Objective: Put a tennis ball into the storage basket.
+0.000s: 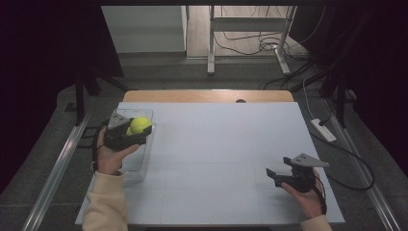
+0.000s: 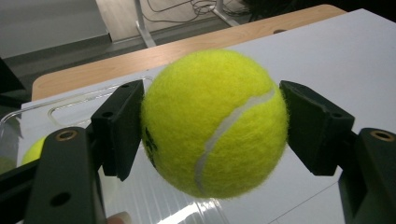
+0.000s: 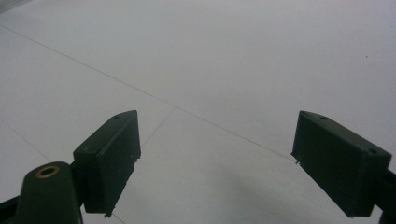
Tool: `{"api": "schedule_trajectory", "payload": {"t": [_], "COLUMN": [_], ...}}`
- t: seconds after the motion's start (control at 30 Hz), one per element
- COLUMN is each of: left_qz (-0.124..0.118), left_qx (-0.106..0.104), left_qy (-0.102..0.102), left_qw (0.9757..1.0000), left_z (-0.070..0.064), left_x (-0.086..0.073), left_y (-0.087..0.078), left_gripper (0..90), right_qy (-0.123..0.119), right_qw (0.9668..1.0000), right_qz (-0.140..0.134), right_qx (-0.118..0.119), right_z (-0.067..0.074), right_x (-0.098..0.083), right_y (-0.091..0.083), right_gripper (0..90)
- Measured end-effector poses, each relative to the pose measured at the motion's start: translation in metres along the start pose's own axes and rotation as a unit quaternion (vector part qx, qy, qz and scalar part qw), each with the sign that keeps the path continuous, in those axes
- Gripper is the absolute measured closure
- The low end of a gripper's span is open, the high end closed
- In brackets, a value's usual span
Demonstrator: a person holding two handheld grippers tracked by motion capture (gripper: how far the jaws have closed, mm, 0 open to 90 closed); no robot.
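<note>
White board (image 1: pixel 216 159) covers a wooden table (image 1: pixel 207 96), dark room around, grey floor with cables and a desk frame behind.

Left gripper (image 1: pixel 139 130), high view: held up in the person's left hand (image 1: pixel 109 155) at the near-left part of the board, above a clear plastic bin (image 1: pixel 139 166). Jaws clenched on a yellow-green tennis ball (image 1: pixel 140 124), one jaw on each side of it. Left gripper view: ball (image 2: pixel 215 122) sits squarely between the two black jaws, both pads pressing its fuzz, white seam curving down its front, a bit of black print next to the left pad. Ball is off the surface, bin rim (image 2: pixel 70 103) behind and below the left jaw. Second yellow-green ball (image 2: pixel 32 150) down in the bin, partly hidden behind the left jaw; the high view shows a sliver of it (image 1: pixel 128 131) just below the gripped ball.

Right gripper (image 1: pixel 275 175), high view: in the right hand (image 1: pixel 305 198) at the near-right part of the board, well apart from the left gripper and the bin, pointing toward board centre, grey plate on top. Right gripper view: jaws spread wide, released, nothing between them, bare white board (image 3: pixel 201 70) with thin seam lines ahead of and under the tips.
</note>
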State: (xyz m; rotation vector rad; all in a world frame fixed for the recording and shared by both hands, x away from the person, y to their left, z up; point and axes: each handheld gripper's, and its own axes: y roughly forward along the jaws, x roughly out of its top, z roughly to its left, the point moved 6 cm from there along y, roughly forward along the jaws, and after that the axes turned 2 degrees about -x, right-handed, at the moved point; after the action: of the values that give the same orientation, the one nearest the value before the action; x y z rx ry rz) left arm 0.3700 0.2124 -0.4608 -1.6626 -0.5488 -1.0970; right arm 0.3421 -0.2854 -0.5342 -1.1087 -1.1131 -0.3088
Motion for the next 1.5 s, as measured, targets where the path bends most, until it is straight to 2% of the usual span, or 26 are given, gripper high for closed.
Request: {"api": "schedule_trajectory", "payload": {"t": [0.37,0.5,0.6,0.9,1.17,1.5], "left_qz": [0.004,0.006,0.004,0.004,0.008,0.028], "left_qx": [0.022,0.037,0.039,0.065,0.079,0.083], "left_qy": [-0.027,-0.034,-0.040,-0.069,-0.081,-0.077], "left_qw": [0.9994,0.9987,0.9984,0.9955,0.9936,0.9932], "left_z": [0.024,0.033,0.037,0.063,0.073,0.075], "left_x": [-0.009,-0.012,-0.013,-0.023,-0.028,-0.034], "left_y": [-0.006,-0.010,-0.013,-0.025,-0.023,-0.014], "left_gripper": [27.3,27.3,27.3,27.3,27.3,27.3], "right_qy": [0.001,0.001,0.000,-0.001,0.001,0.001], "right_qw": [1.0000,1.0000,1.0000,1.0000,1.0000,1.0000], "right_qz": [-0.001,-0.001,-0.001,0.002,0.000,0.000], "right_qx": [0.000,0.000,0.000,-0.002,-0.001,-0.001], "right_z": [0.000,0.000,0.000,-0.001,-0.001,-0.001], "right_x": [0.000,0.001,0.001,0.001,0.001,0.001], "right_y": [-0.001,-0.001,-0.001,0.000,0.000,-0.001], "right_gripper": [15.3,15.3,15.3,15.3,15.3,15.3]}}
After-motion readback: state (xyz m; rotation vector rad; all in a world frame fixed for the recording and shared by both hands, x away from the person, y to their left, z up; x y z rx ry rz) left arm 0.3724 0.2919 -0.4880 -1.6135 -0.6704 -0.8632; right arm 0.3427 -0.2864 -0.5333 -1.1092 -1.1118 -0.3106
